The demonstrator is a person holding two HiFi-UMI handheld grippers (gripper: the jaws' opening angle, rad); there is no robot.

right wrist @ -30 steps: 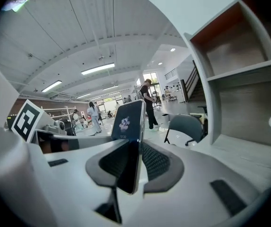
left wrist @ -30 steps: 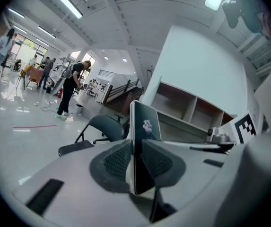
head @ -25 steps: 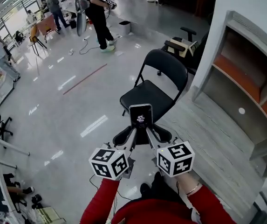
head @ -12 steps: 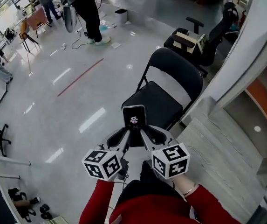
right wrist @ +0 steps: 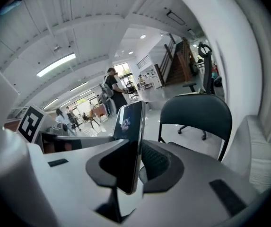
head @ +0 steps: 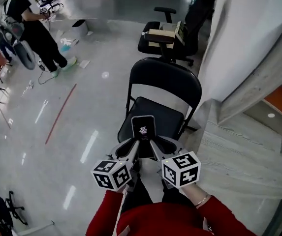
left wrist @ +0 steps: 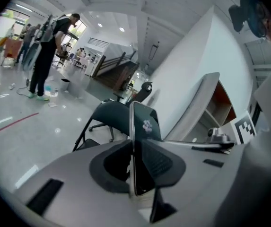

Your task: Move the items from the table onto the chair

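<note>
Red sleeves (head: 106,211) framed the bottom of the head view as a person carried a smartphone (head: 144,127) toward a black folding chair (head: 166,118). The left gripper (head: 133,146) and the right gripper (head: 159,145) met side by side beneath it. Each gripper view showed the slim handset edge-on between that gripper's jaws, which were clamped on the lower part of its flat faces. The phone stood upright, its dark face with a small pale emblem turned toward the head camera. Its top lay over the front of the chair seat in the frame, held clear of the seat and not yet set down. The handset looked light and rigid but smooth and glass-faced. That made it likely to slip or crack if dropped, so a low, broad hold across the faces seemed the sound one, with a gentle lowering flat onto the seat. Beyond the folding chair stood a black office chair (head: 153,44) bearing a cardboard box (head: 161,35). Farther off, across the glossy floor (head: 81,132), ran a red floor line (head: 59,114). Near it a person in black (head: 32,28) stood beside a bin (head: 80,27).
</note>
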